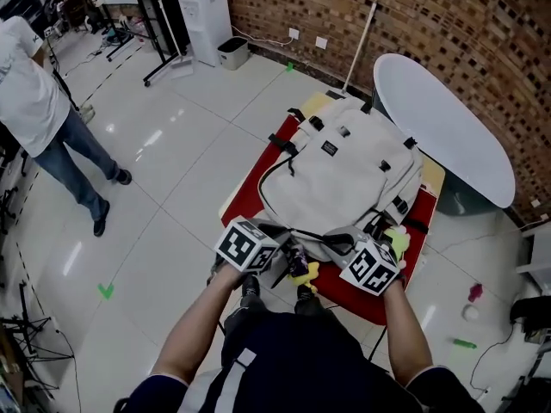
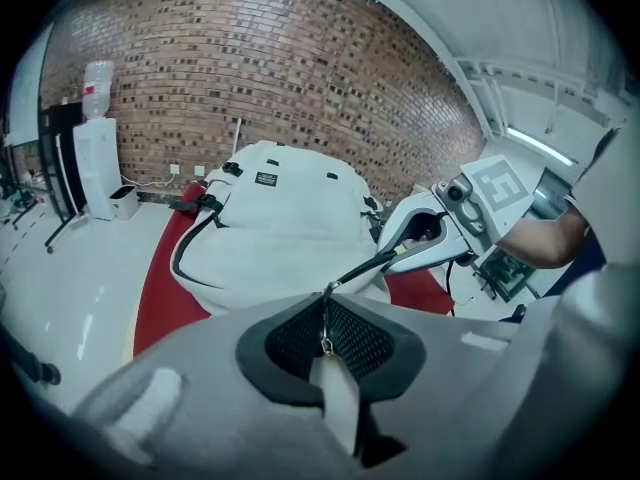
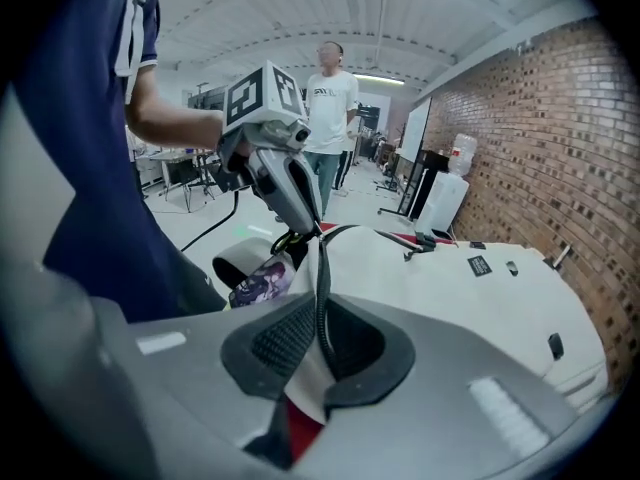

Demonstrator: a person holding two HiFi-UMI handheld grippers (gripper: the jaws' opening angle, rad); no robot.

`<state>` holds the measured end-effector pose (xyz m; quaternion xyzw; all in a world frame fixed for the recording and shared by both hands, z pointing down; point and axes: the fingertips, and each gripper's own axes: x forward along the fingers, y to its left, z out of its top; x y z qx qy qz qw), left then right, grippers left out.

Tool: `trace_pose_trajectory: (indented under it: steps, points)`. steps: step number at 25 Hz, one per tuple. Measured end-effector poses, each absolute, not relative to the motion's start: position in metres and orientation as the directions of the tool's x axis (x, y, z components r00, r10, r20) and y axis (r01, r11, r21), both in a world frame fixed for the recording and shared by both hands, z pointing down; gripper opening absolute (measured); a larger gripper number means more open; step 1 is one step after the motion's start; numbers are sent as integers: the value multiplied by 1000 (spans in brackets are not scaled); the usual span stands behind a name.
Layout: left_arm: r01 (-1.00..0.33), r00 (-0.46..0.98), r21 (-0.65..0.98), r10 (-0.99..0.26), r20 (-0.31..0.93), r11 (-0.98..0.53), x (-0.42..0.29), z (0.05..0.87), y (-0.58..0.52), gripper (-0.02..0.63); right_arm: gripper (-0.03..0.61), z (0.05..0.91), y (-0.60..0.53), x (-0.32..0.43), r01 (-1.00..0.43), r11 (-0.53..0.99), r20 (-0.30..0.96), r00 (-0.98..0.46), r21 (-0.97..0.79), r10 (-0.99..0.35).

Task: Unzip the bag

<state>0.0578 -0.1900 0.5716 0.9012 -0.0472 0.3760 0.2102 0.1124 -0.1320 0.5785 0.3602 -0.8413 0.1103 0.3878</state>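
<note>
A brick wall (image 1: 448,24) backs a red-topped table (image 1: 251,181). Head view: the white bag (image 1: 344,175) lies flat, its long axis running from the left gripper (image 1: 280,249) and right gripper (image 1: 355,246) toward the wall. Left gripper view: its jaws pinch the zipper pull (image 2: 323,318), with the bag just ahead. Right gripper view: its jaws clamp the bag's zippered edge, and the bag stretches ahead and right.

Off-white bag (image 1: 344,175) with black zip trim, red mat (image 1: 248,192), reddish-brown brick wall (image 1: 430,15), glossy white floor (image 1: 172,144)
</note>
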Motion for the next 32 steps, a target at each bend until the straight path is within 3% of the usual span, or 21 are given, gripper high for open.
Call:
trace_pose_trajectory:
  steps: [4, 13, 32]
  points:
    - [-153, 712, 367, 155, 685, -918, 50, 576, -200, 21, 41, 581, -128, 111, -741, 662, 760, -365, 113, -538]
    - [-49, 701, 344, 213, 680, -938, 32, 585, -250, 21, 39, 590, -116, 113, -869, 480, 798, -201, 122, -567]
    - [-80, 627, 124, 47, 777, -989, 21, 601, -336, 23, 43, 594, -109, 114, -943, 328, 760, -177, 50, -626]
